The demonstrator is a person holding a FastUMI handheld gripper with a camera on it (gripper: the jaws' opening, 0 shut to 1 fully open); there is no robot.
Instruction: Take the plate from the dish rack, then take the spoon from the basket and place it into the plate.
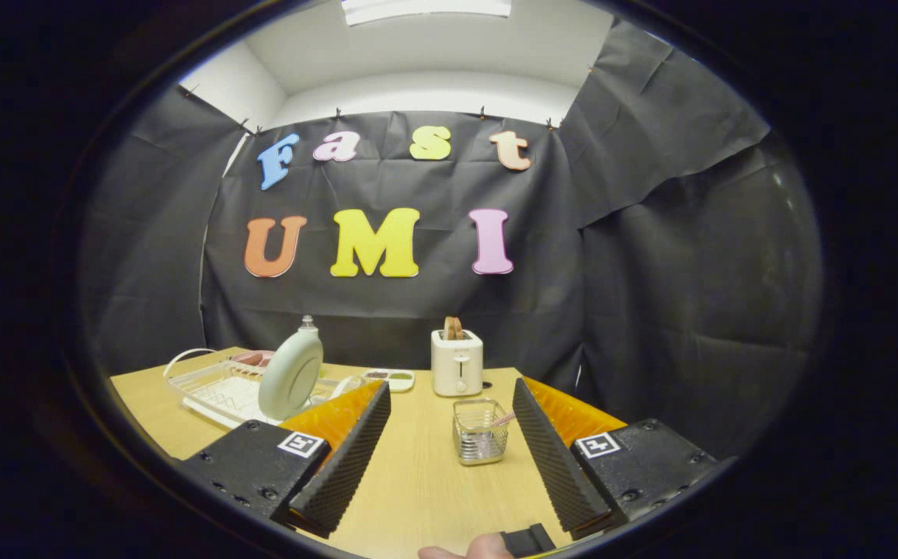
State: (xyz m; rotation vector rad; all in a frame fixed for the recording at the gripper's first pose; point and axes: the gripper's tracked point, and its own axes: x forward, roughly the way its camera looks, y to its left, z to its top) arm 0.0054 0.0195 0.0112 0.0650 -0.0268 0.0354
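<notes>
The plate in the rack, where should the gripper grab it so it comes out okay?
Probably by the top rim. The plate stands on edge in the dish rack, leaning a little, so its upper edge is free while the bottom sits in the rack. Come from above, one finger on each face. The gripper is open, off to the plate's right over the table.

A two-finger gripper (449, 423) is seen with fingers spread wide apart above a light wooden table (418, 481). Between them, a small wire mesh basket (480, 432) holding a pink-handled spoon (502, 420) is set. Beyond the left finger, a pale green round plate (290, 375) is stood upright in a white plastic dish rack (220, 388). A cream toaster (457, 362) is placed farther back.
</notes>
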